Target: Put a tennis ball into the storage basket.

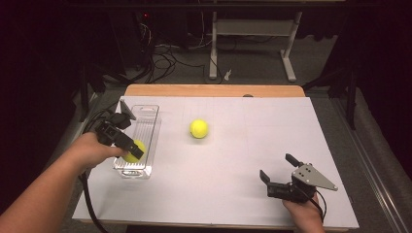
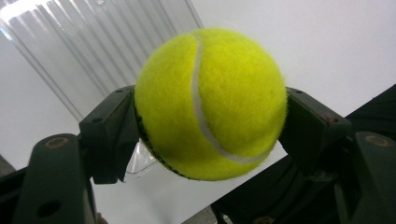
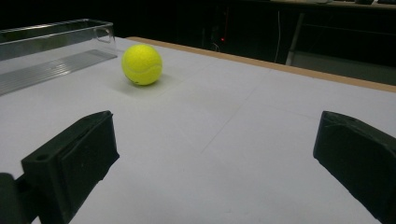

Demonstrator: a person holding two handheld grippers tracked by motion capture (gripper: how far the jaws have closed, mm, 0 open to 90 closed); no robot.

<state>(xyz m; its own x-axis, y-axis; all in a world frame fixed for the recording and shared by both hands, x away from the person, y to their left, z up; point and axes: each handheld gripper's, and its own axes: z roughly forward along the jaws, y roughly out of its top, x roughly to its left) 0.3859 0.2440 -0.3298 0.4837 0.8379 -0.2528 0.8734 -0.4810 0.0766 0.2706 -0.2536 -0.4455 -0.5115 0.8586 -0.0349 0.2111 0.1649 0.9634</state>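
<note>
Holding tennis ball (image 2: 210, 105) clamped in left gripper (image 1: 127, 145) over near end of clear tray (image 1: 150, 127), not yet released. Second ball (image 1: 199, 128) loose at tray's 3 o'clock. Right gripper (image 1: 278, 175) wide open, empty.

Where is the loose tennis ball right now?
In the high view, the loose tennis ball rests on the table's middle, right of the clear tray.
</note>
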